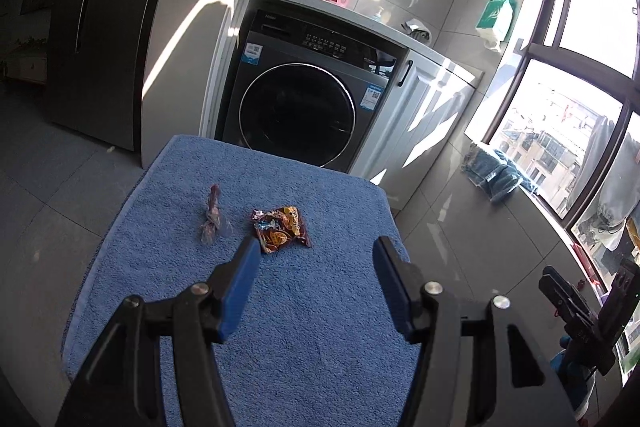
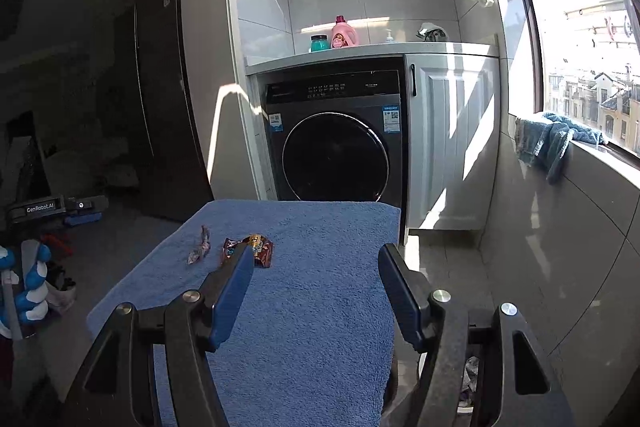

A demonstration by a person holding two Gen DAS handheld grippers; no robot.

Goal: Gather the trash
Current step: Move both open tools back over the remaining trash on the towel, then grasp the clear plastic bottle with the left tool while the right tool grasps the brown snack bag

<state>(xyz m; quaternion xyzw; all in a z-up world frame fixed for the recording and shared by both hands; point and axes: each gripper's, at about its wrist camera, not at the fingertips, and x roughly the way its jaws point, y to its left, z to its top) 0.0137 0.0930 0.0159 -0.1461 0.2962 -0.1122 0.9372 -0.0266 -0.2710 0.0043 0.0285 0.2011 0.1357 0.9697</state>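
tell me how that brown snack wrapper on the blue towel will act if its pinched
The brown snack wrapper looks crinkled and empty, so probably floppy and very light. Its glossy film may slip. Lying flat on the blue towel, it should not roll.

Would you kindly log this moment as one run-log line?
stage: approach | trash: red-brown foil snack wrapper, crumpled clear candy wrapper on blue towel | left tongs open, empty | right tongs open, empty
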